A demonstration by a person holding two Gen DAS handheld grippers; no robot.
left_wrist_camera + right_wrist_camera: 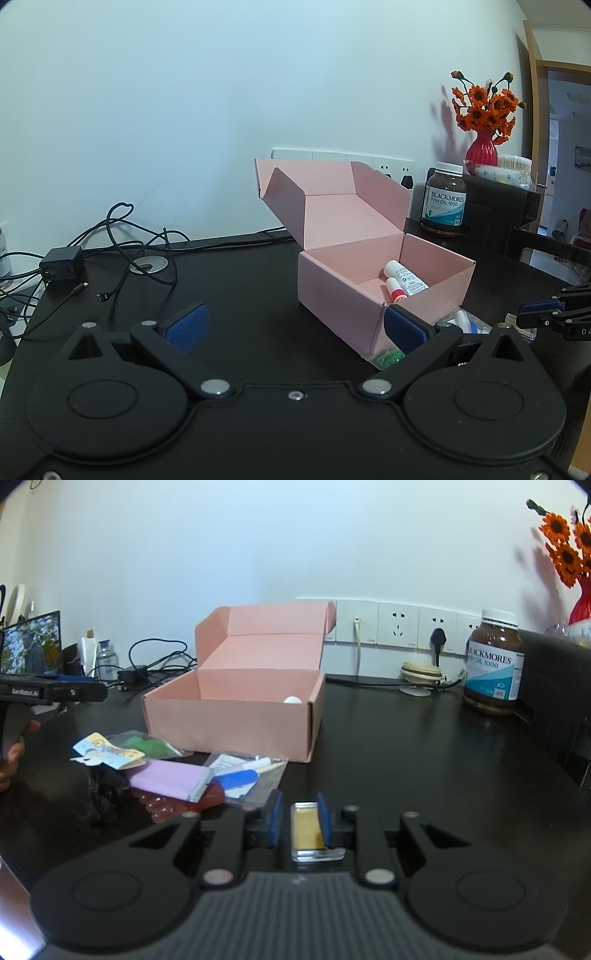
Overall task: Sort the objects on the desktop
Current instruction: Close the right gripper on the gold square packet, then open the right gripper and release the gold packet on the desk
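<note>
Clear plastic forms the small case (pixel 317 830) held in the right gripper (pixel 300 821); its long axis runs straight ahead along the fingers, toward the pink box (pixel 236 720), and a golden-yellow insert fills its inside under a transparent rim. Its near end juts back past the pads. The jaws are drawn close and clamped on the case's two long sides, just above the black tabletop (pixel 406 746). The pink box stands open, lid tilted back, with two white tubes (pixel 404 282) lying inside. Beside its front wall lies a loose heap: a lilac packet (pixel 170 781) and a clear bag (pixel 247 775) holding a blue-and-white item. The left gripper (pixel 291 325) hovers near the box with jaws wide apart, holding nothing.
</note>
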